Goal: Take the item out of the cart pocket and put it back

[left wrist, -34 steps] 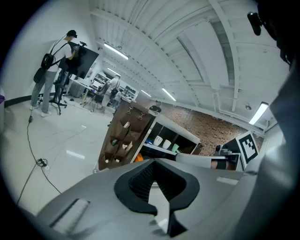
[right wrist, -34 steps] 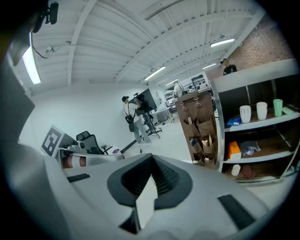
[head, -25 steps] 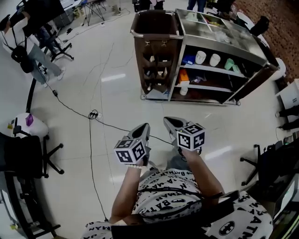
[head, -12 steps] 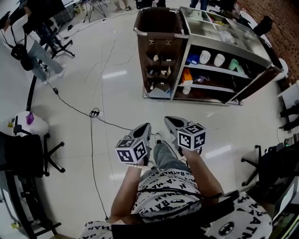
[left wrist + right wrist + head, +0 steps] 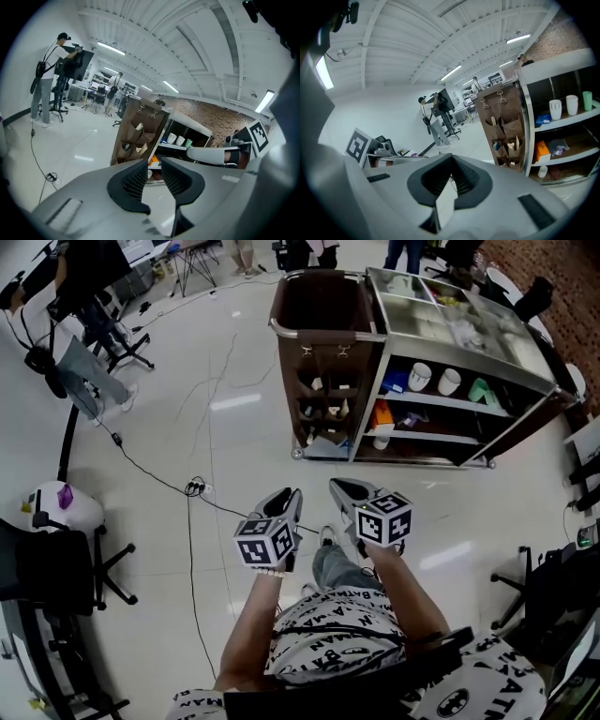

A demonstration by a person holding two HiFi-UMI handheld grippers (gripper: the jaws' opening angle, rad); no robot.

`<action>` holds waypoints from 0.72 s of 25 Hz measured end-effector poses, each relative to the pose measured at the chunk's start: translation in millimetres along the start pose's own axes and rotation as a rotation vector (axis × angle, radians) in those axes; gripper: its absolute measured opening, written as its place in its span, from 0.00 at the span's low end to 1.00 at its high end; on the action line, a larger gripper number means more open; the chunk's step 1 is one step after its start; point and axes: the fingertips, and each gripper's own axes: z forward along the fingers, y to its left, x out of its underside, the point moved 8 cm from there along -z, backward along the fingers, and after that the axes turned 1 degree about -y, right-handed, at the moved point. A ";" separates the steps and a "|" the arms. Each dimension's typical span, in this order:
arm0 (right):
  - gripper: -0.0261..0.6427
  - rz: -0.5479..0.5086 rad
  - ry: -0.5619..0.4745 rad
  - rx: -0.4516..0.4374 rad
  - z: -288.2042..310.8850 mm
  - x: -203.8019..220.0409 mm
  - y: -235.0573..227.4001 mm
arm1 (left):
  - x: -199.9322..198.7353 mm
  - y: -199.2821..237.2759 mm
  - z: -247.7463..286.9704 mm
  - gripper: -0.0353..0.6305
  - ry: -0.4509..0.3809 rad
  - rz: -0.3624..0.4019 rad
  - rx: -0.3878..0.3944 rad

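The brown cart [image 5: 450, 343] stands on the floor ahead of me. On its near end hangs a brown cloth organizer [image 5: 323, 395] with rows of pockets that hold small items, too small to tell apart. Both grippers are held close to my body, far short of the cart. My left gripper [image 5: 291, 495] points at the pockets [image 5: 136, 136]. Its jaws [image 5: 154, 164] are opening, with a narrow gap and nothing between them. My right gripper [image 5: 337, 486] is beside it, with its pads meeting at the tip [image 5: 451, 159] and nothing in them. The pockets [image 5: 506, 126] also appear in the right gripper view.
The cart's open shelves hold white cups [image 5: 422, 376] and an orange box [image 5: 381, 415]. A black cable [image 5: 187, 488] runs across the white floor to my left. Office chairs [image 5: 56, 568] stand at the left and another [image 5: 553, 587] at the right. A person [image 5: 84, 296] stands at far left.
The cart has slid lower and nearer in the head view as I step toward it. Both grippers stay in front of my body.
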 end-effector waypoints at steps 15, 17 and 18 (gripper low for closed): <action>0.04 0.032 -0.049 0.089 53.6 -88.2 -140.4 | -119.2 35.4 240.1 0.52 0.060 0.277 -0.145; 0.04 0.039 -0.050 0.099 57.3 -94.1 -157.6 | -124.3 38.0 269.6 0.52 0.076 0.284 -0.166; 0.04 0.043 -0.049 0.104 58.5 -96.0 -165.3 | -126.0 39.2 281.8 0.52 0.083 0.285 -0.175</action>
